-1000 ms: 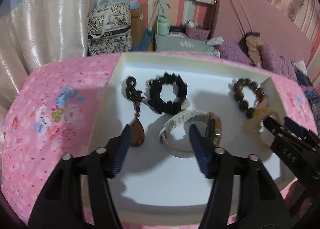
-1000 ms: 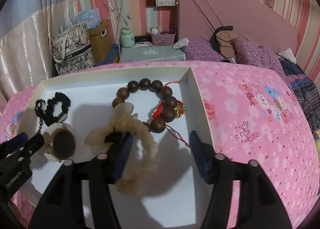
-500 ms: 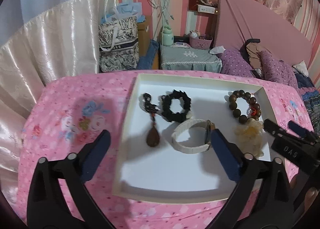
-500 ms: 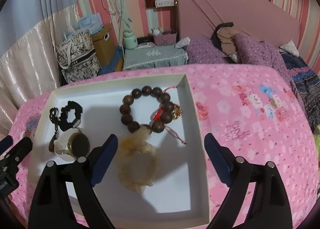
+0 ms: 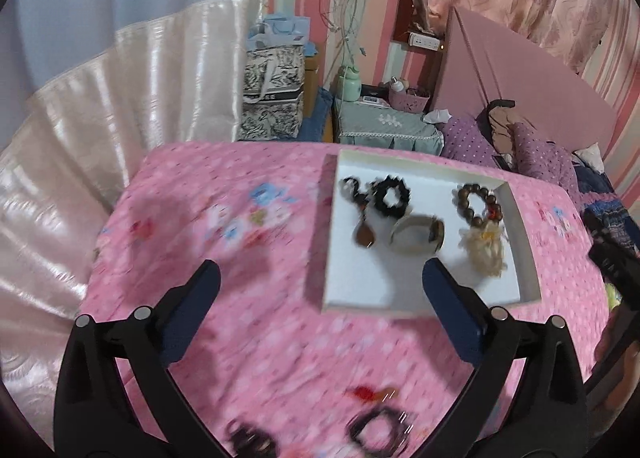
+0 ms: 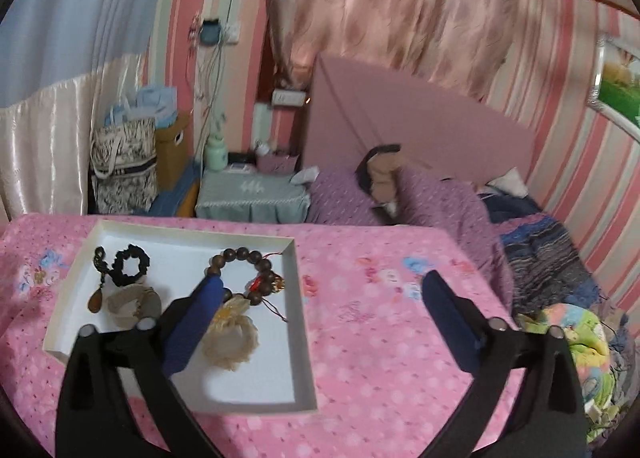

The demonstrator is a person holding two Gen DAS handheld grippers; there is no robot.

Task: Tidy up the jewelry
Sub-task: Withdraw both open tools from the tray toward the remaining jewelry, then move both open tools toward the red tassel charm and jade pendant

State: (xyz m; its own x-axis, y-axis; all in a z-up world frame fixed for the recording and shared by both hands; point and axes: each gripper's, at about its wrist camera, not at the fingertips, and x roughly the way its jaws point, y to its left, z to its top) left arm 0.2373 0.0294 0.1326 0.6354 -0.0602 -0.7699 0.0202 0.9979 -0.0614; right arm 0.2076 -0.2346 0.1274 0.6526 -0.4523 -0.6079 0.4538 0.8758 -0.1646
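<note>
**Five pieces laid out in the white tray, both grippers spread and empty**

A shallow white rectangular cardboard tray [image 5: 524, 258] sits on a bed covered with a pink floral sheet [image 5: 240, 218]. Inside it, along the far side, lie a dark knotted cord pendant with a brown teardrop stone [image 5: 362, 236], a black ruffled fabric scrunchie [image 5: 390, 196] just beside the cord, and a bracelet of round brown wooden beads with a red and gold charm [image 6: 250, 268]. Nearer the camera lie a cream-strapped wristwatch with a dark round face [image 5: 420, 234] and a pale cream frilly scrunchie [image 6: 230, 340], which touches the bead bracelet.

Motion blur softens the left wrist view. At its bottom edge, dark ring-like shapes [image 5: 378, 428] and a red spot lie on the sheet, too smeared to identify. In the right wrist view the watch is blurred, and the right gripper's near finger covers part of the bead bracelet.

The left gripper [image 5: 320, 312] hovers above the sheet, left of the tray's near corner, jaws wide apart and holding nothing. The right gripper [image 6: 320, 322] hangs over the tray's right edge, jaws equally wide, also empty. A black part at the right edge of the left view [image 5: 616, 266] is cut off.
</note>
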